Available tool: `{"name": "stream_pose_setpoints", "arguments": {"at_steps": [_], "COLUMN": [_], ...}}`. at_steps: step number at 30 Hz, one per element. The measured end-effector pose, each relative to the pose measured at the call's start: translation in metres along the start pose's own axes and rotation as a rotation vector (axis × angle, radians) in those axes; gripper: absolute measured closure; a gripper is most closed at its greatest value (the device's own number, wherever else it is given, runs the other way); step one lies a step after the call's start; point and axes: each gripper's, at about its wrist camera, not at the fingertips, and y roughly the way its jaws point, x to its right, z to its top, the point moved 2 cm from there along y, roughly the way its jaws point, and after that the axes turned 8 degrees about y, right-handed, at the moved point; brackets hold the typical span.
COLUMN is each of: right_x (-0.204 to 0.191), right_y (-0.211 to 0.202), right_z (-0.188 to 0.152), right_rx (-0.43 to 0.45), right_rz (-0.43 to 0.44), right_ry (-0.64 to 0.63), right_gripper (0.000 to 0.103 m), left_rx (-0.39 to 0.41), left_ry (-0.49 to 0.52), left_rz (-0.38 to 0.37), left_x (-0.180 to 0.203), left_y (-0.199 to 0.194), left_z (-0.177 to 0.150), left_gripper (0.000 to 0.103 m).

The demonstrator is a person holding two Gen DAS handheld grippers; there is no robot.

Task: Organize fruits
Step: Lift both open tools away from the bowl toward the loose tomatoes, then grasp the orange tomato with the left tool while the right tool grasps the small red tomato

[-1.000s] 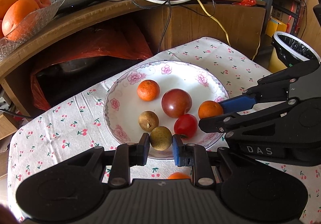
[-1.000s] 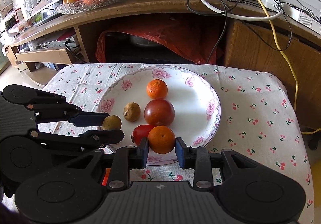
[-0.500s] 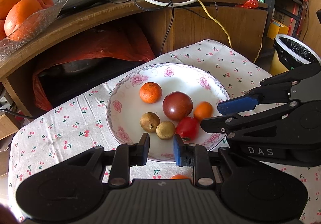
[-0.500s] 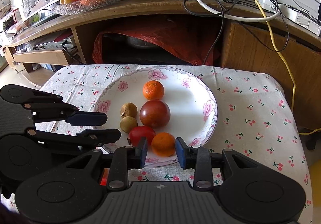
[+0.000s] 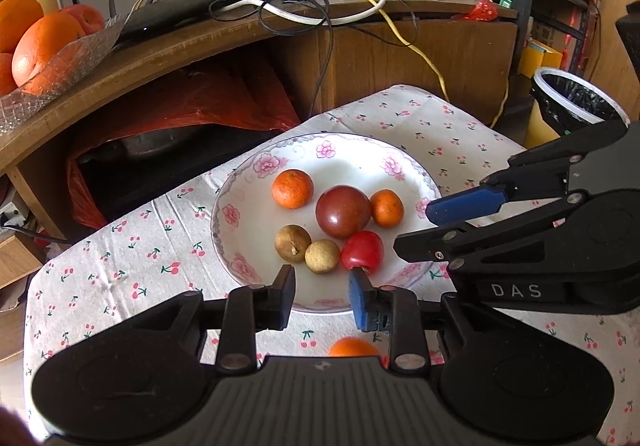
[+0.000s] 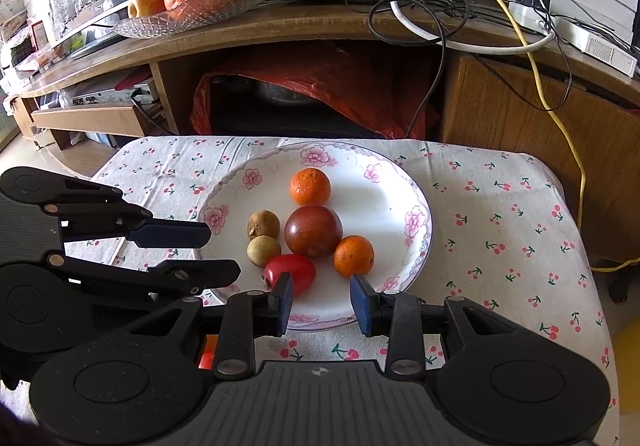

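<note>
The black left gripper, with one blue pad and one black pad, is seen with its jaws parting and nothing between them, held over the near rim of the white floral-rimmed ceramic plate. The black right gripper, with its blue pads, likewise stands a little apart and empty above the same rim, so no fruit is gripped by either. On the plate, six fruits are gathered: at its centre a large dark red-brown round fruit; at 11 o'clock of that a small orange mandarin; at 3 o'clock a second small mandarin, touching it; at 5 o'clock a bright red tomato-like fruit; and at 7 to 8 o'clock two small tan round fruits, side by side. Another orange fruit is glimpsed on the cherry-print tablecloth at 6 o'clock of the plate, partly hidden by the left gripper's body. Beyond, at 10 o'clock, a cut-glass bowl of large oranges is set on a wooden shelf. It is judged that the round fruits could be set rolling if nudged by a descending finger, since they lie close or touching; the smooth red fruit could be squeezed out of a shallow grip; and the two grippers, working just beside each other, could be knocked together.
</note>
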Motion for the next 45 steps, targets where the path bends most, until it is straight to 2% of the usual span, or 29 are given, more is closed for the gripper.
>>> {"name": "stream_pose_setpoints", "arguments": {"at_steps": [17,33,45], "right_x": [-0.017,-0.038,-0.045], "right_y": [-0.015,-0.007,0.010], "right_z": [-0.017,-0.038,-0.043], "right_rx": [-0.039,-0.163,-0.210], "right_rz": [0.060,0.157,0.152], "right_ry": [-0.038,-0.090,-0.100], "right_gripper": [0.073,0.069,0.070], "left_rx": [-0.044,-0.086,-0.093], "left_ry": [0.056,0.061,0.041], "left_rz": [-0.056,-0.055,-0.080], "left_x": [0.006,-0.008,-0.010], "left_y": [-0.017,-0.022,-0.020], "left_z": [-0.024,-0.043,-0.043], "left_gripper": [0.063,0.061,0.059]}}
